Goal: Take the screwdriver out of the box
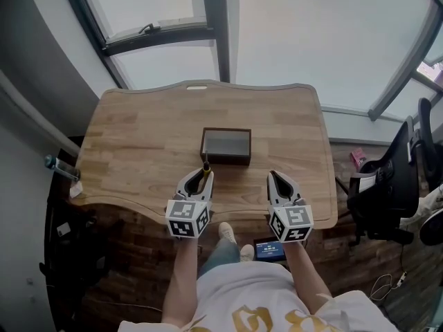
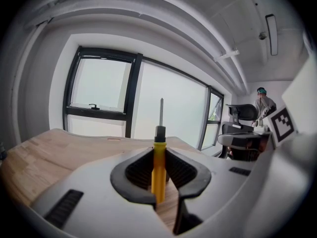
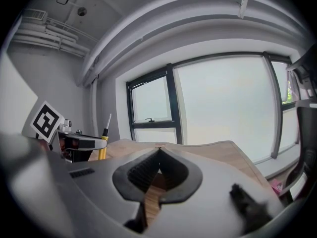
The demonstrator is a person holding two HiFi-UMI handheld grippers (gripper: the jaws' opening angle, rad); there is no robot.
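A dark open-topped box [image 1: 225, 146] sits mid-table on the wooden table [image 1: 138, 137], and its inside looks bare. My left gripper [image 1: 205, 174] hovers just in front of the box's left corner, shut on a yellow-handled screwdriver [image 1: 205, 169]. In the left gripper view the screwdriver [image 2: 158, 165] stands upright between the pads, metal shaft pointing up, with my left gripper [image 2: 159, 150] closed round its handle. My right gripper [image 1: 271, 176] hangs to the right at the same depth, in front of the box's right side. Its jaws meet with nothing between them [image 3: 159, 149]. The screwdriver [image 3: 104, 142] also shows at that view's left.
The table's wavy front edge [image 1: 235, 213] lies under both grippers. A black office chair [image 1: 387, 185] stands off the right end, a bottle [image 1: 59, 166] off the left corner. Large windows [image 1: 277, 26] run behind the table. A person [image 2: 262, 105] sits far right in the left gripper view.
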